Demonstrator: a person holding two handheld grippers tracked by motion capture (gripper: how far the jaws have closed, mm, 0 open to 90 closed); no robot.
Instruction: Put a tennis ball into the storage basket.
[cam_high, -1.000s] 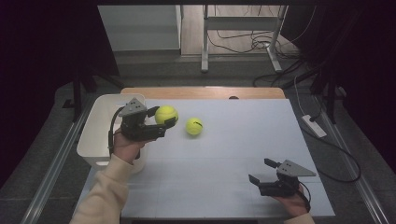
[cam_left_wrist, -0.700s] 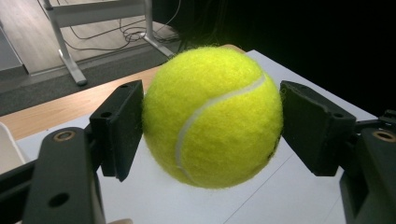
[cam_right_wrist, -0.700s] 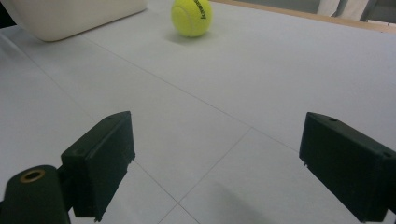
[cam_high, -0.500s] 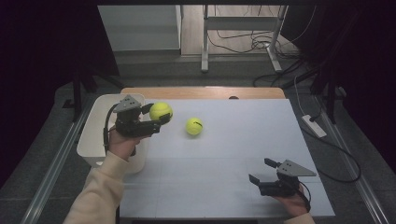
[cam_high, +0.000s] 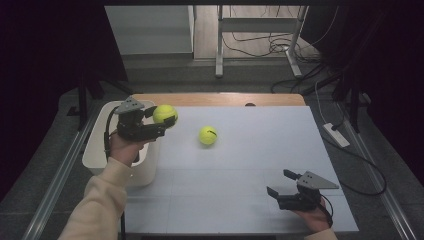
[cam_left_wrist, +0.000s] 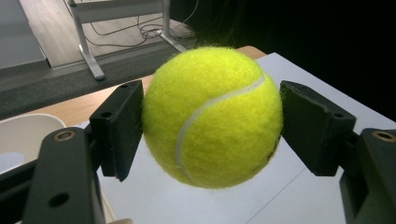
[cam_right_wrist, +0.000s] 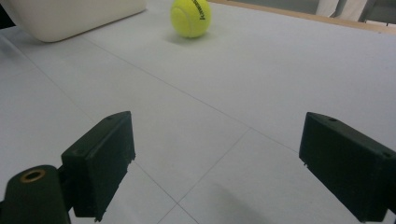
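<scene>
My left gripper (cam_high: 165, 116) is shut on a yellow tennis ball (cam_high: 165, 113) and holds it in the air at the right rim of a white bin (cam_high: 98, 152). In the left gripper view the tennis ball (cam_left_wrist: 212, 116) sits between both jaw pads of that gripper (cam_left_wrist: 211, 128), with the bin (cam_left_wrist: 23, 133) at the lower left. A second tennis ball (cam_high: 208, 135) lies on the white tabletop near its middle; the right gripper view has this ball (cam_right_wrist: 190, 17) far ahead. My right gripper (cam_high: 283, 183) rests open near the front right, and nothing lies between the jaws of that gripper (cam_right_wrist: 215, 163).
The white table surface (cam_high: 260, 150) has a wooden strip (cam_high: 220, 99) along its far edge. The bin (cam_right_wrist: 70, 18) stands at the table's left side. Cables and metal desk legs (cam_high: 260, 45) lie on the floor beyond the table.
My left gripper has carried its tennis ball leftward and slightly up, toward the bin. The right gripper and the loose ball have not moved.
</scene>
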